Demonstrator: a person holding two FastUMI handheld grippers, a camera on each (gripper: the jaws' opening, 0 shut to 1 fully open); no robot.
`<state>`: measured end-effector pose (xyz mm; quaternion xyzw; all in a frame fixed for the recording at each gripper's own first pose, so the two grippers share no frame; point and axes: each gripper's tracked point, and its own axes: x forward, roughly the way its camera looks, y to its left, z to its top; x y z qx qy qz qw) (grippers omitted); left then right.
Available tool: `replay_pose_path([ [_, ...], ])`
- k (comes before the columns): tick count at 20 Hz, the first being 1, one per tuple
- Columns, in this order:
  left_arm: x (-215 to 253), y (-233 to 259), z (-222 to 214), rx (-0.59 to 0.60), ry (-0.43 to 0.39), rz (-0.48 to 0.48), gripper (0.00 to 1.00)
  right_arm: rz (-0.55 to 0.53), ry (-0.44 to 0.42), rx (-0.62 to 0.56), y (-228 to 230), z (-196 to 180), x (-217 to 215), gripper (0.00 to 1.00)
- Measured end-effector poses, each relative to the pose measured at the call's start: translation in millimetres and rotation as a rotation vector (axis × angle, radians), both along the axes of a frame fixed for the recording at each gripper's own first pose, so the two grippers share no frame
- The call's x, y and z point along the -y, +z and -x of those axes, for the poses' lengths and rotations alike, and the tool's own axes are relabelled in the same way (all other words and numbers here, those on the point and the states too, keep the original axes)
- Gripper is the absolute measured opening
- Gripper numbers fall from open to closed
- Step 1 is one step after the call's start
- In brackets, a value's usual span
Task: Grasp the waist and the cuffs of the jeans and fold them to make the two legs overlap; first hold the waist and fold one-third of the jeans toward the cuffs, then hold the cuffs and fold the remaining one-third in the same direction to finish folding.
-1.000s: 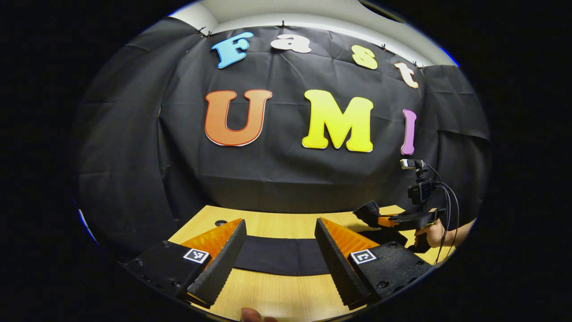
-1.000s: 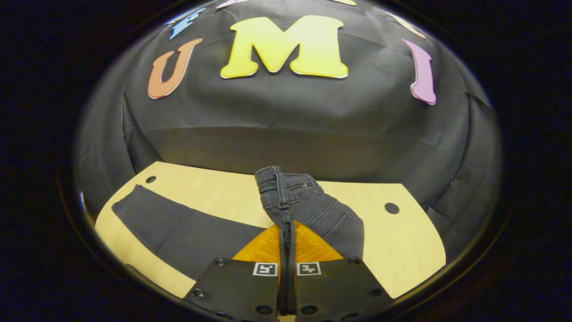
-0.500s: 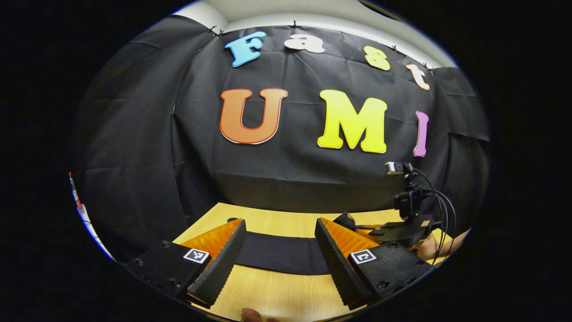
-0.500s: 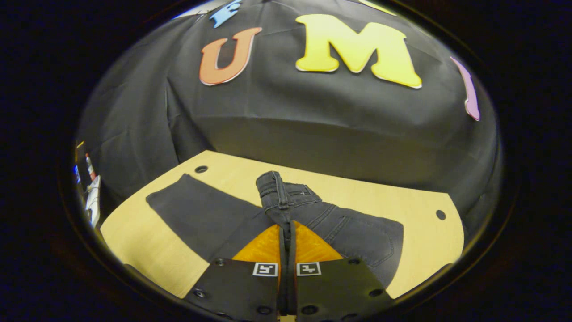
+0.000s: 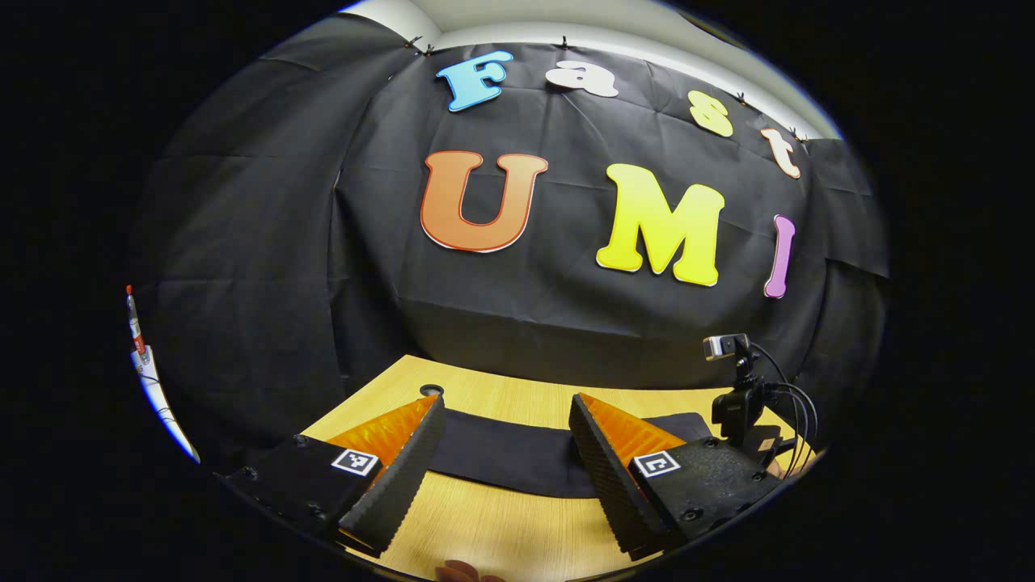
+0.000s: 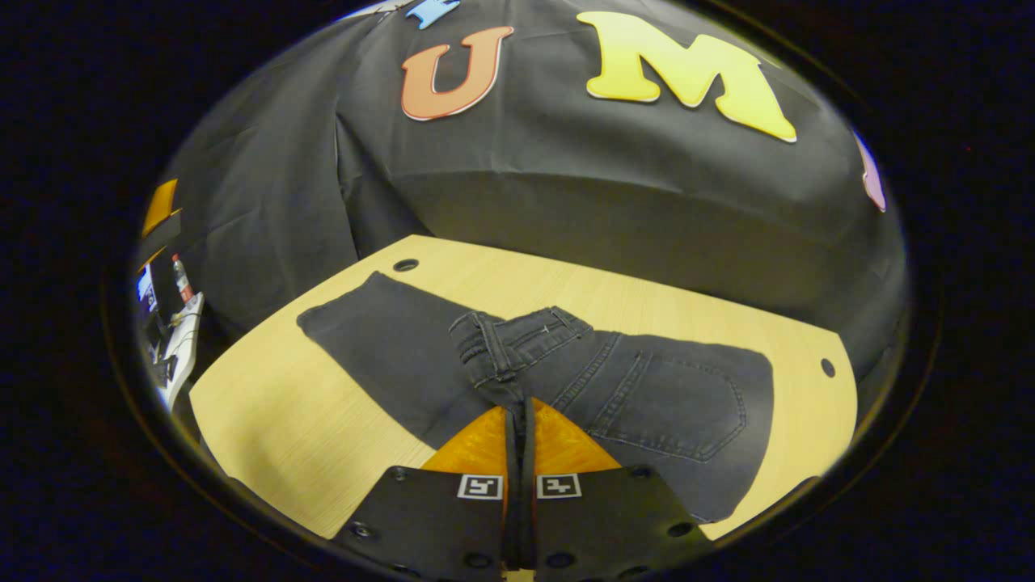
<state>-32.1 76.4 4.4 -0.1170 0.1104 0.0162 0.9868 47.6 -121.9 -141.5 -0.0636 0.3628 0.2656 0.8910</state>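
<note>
A pale wooden table [image 6: 283, 420], round holes near its corners, stands against black cloth [image 6: 614, 186].

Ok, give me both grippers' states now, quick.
Left gripper: open, holding nothing, above the jeans leg.
Right gripper: shut on the jeans waist.

The left gripper view is looking low along the worktop [image 5: 501, 533] toward the booth's back wall. The right gripper view is sitting higher, tilting down close over the jeans [image 6: 639, 396]. Both are sharing that worktop and wall.
</note>
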Motion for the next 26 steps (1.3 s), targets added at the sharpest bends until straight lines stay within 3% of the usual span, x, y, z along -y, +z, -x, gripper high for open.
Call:
replay_pose_path([
  [7, 3.2, -3.0, -0.4, -0.012, -0.016, -0.007, 0.99, 0.041, 0.042, -0.075, -46.1, 15.7, -2.2, 0.03],
  [8, 3.2, -4.5, -0.7, -0.014, -0.020, -0.006, 0.99, 0.039, 0.066, -0.086, -45.7, 21.6, -3.1, 0.00],
  [13, 10.5, -5.3, -4.4, -0.021, -0.057, -0.029, 0.99, -0.019, 0.136, -0.173, -45.9, 39.5, -20.7, 0.67],
  [16, 9.5, -8.8, -4.1, -0.025, -0.071, -0.052, 0.99, -0.041, 0.149, -0.172, -38.3, 46.0, -25.2, 0.99],
  [21, -1.9, -35.9, -3.4, -0.089, -0.047, -0.016, 0.99, -0.084, 0.086, -0.097, -6.5, 23.9, -8.2, 1.00],
  [26, -12.3, -63.7, -14.5, -0.148, 0.007, 0.133, 0.99, -0.145, -0.030, 0.059, 56.0, -20.8, 33.7, 0.99],
])
